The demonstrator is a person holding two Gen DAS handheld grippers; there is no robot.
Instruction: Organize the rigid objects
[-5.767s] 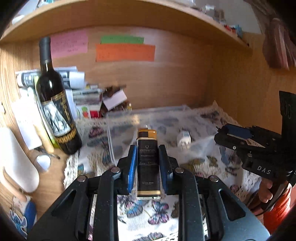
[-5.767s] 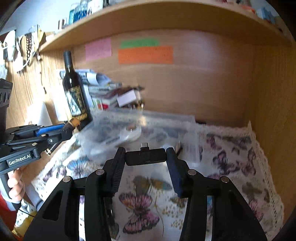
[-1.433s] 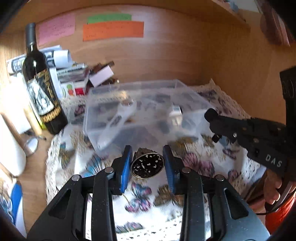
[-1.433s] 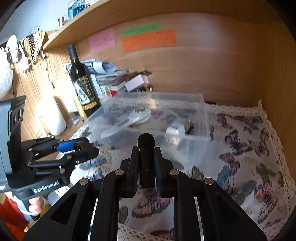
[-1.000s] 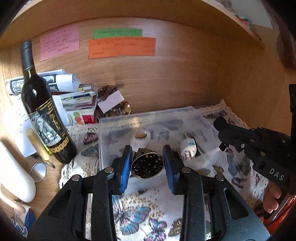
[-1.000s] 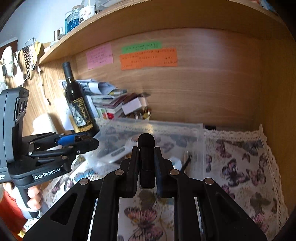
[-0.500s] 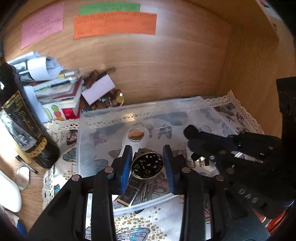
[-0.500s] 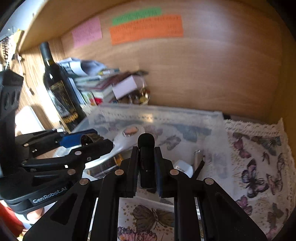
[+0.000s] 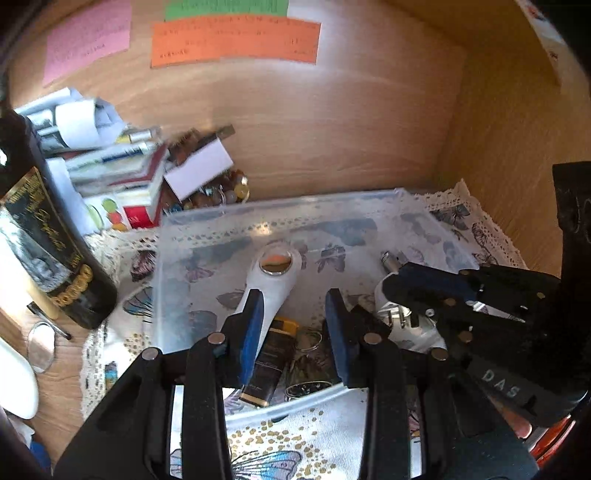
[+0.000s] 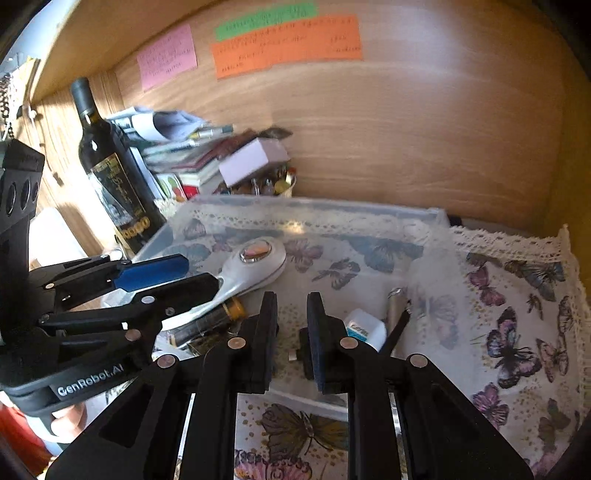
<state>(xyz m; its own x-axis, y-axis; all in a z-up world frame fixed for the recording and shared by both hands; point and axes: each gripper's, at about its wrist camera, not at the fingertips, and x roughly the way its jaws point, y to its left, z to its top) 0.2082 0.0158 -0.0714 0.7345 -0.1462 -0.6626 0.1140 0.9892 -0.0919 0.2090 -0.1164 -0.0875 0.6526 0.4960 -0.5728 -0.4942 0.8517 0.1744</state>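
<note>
Left claw (image 9: 293, 308) spread, empty; right claw (image 10: 291, 304) barely parted, empty. Both hung inside bin (image 9: 295, 206). Tin (image 9: 308, 386) lay in bin beside lighter (image 9: 271, 363). I feared claws colliding or snagging bin wall on withdrawal.

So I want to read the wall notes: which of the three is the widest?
The orange note, directly beneath the green note; it stretches further sideways than that, and the pink note to their left is squarer.
</note>
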